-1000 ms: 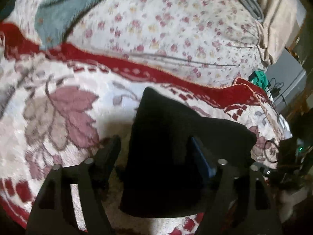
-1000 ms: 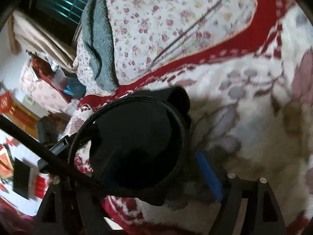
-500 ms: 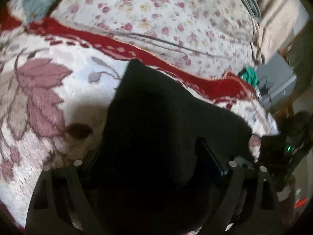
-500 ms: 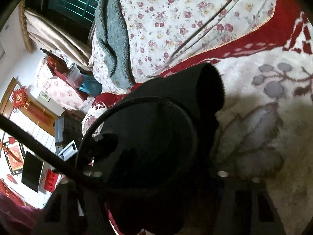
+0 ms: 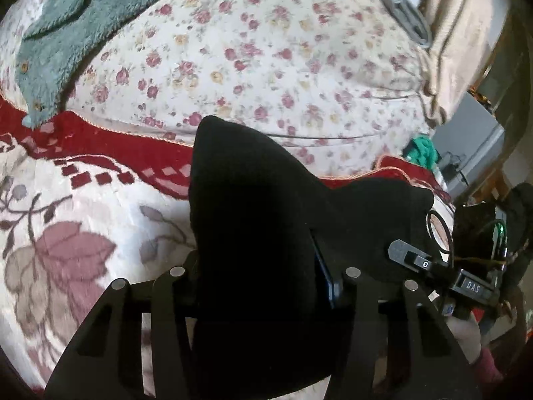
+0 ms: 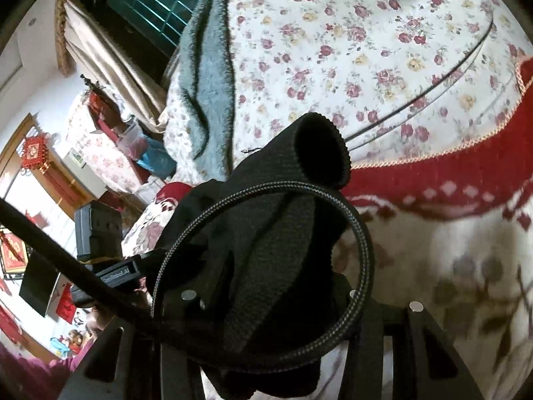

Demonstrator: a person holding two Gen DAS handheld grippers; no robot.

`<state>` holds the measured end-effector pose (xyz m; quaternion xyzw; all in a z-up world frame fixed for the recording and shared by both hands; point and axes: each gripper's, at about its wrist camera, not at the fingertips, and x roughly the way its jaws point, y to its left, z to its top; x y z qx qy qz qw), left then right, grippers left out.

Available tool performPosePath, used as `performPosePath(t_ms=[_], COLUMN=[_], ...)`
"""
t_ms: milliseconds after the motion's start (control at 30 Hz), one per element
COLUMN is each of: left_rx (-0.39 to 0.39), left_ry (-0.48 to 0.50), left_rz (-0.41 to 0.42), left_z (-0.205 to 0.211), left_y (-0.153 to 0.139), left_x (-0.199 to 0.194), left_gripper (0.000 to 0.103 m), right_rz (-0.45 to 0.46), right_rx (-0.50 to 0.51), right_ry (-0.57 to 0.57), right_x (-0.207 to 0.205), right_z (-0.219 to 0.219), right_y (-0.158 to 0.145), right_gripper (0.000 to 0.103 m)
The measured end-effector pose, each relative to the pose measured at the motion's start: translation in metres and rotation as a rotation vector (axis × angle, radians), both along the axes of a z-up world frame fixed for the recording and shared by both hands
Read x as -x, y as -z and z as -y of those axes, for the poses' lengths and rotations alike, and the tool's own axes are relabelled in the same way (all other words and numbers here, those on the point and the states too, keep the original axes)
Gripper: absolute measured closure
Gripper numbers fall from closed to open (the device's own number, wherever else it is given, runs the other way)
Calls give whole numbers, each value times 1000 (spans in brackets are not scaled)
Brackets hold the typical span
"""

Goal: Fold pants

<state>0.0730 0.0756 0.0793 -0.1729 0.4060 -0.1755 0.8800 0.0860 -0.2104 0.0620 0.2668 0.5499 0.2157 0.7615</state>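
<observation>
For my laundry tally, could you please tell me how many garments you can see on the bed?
2: black pants between both tongs near the red border, and a teal fleece top on the floral quilt behind. Others may be hidden.

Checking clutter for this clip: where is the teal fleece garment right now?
Left wrist view, upper left: the teal fleece garment lies on the floral quilt, above the red blanket border.

One pair of black pants [image 5: 260, 233] sits between the jaws of each of two closing hand-held grippers. Ahead of them lie one floral quilt [image 5: 266, 50], one teal fleece garment [image 5: 73, 33] and one red-bordered blanket [image 5: 83, 206]. One braided cable [image 6: 363, 233] loops over the right gripper.
</observation>
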Motion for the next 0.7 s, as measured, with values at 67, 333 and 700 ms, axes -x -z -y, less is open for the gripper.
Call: performPosePath(t_ms=[67, 333, 700], left_rx=[-23, -112, -310], left_ry=[-15, -109, -197], left_rz=[-34, -135, -1], left_z=[0, -9, 17], left_y=[11, 56, 16], left_x=[-12, -25, 20], left_gripper=[53, 25, 25], right_rz=[-31, -170, -9], right_rx=[13, 180, 315], right_ry=[12, 75, 67], right_x=[-11, -10, 16], right_z=[1, 13, -7], right_y=[19, 67, -23], right_gripper=[58, 33, 32])
